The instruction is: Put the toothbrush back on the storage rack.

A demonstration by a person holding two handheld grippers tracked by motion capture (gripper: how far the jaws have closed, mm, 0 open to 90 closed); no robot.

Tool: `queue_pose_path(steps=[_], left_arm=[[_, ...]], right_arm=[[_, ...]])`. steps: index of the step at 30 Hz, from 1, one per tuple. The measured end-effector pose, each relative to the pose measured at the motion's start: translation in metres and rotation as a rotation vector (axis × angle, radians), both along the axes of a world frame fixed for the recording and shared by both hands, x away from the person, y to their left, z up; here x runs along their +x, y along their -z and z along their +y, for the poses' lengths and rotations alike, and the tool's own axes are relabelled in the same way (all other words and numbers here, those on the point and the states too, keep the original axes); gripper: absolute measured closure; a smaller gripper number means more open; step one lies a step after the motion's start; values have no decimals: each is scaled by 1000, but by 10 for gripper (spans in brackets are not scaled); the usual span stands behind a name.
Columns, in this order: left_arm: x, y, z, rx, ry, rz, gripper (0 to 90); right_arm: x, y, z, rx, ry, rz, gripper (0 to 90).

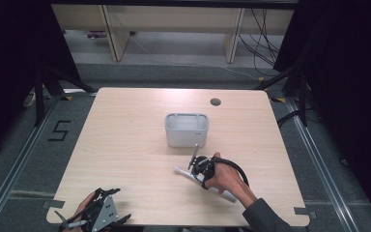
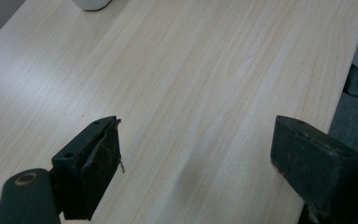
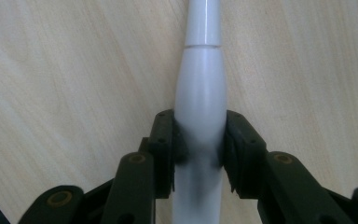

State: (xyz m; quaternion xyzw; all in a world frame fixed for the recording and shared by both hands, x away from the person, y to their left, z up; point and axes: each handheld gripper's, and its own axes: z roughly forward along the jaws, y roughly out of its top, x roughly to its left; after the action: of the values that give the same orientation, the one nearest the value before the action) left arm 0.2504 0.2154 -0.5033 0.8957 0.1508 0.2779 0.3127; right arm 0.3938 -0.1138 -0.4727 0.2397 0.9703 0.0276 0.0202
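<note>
My right gripper [image 3: 200, 140] is clamped on the white handle [image 3: 200, 93], one jaw pressed to either flank of its thick part; the handle runs straight ahead from the jaws, toward twelve o'clock in the right gripper view, narrowing past a seam. In the high view that handle [image 1: 183, 172] lies on the table [image 1: 125, 145], long axis from ten to four o'clock, its near end passing under my right hand [image 1: 224, 178]; the grey caddy [image 1: 187, 129] sits at about eleven o'clock from my right gripper [image 1: 199, 166], near but apart. My left gripper [image 2: 196, 149] hangs spread wide over bare wood at the table's front-left corner, well apart from the handle. The handle's far tip is cut off; it appears to be a toothbrush body, though I cannot confirm it.
</note>
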Motion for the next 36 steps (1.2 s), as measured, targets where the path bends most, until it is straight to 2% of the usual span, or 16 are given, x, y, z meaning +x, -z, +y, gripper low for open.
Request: queue_pose_path(steps=[7,8,9,12,13,14,19,20,23,25,29,30,31,32,35,36], left_arm=[[0,1,0,-7,2,-1,154],[0,1,0,-6,2,-1,154],[0,0,0,-1,1,3,154],[0,0,1,10,-3,-8,154],[0,0,1,5,0,-2,154],[0,1,0,-7,2,-1,154],[0,1,0,-5,-1,1,154],[0,1,0,-7,-1,1,154],[0,1,0,-8,0,1,154],[0,1,0,-4,-5,-2,154],[0,1,0,-7,-2,1,154],[0,1,0,-6,-2,0,154],[0,1,0,-5,-5,-1,154],[0,1,0,-5,-5,-1,154],[0,1,0,-6,-6,-1,154],[0,0,1,3,2,5,154]], right_arm=[[-2,-11,-7,41,9,-26,670],[-1,-17,-12,75,-27,-53,671],[-1,-17,-12,75,-27,-53,671],[-8,-39,-20,130,29,-98,671],[-8,-39,-20,130,29,-98,671],[-11,-47,-27,192,36,-146,671],[-12,-61,-40,285,52,-198,671],[-10,-65,-45,336,47,-229,671],[-10,-69,-50,367,70,-244,671],[-10,-72,-55,423,119,-271,671],[-8,-72,-57,460,118,-318,671],[-7,-72,-57,485,110,-332,671],[-4,-71,-59,544,62,-360,671],[-4,-70,-59,575,84,-367,671],[-3,-68,-59,573,99,-379,671],[-1,-68,-60,609,106,-383,671]])
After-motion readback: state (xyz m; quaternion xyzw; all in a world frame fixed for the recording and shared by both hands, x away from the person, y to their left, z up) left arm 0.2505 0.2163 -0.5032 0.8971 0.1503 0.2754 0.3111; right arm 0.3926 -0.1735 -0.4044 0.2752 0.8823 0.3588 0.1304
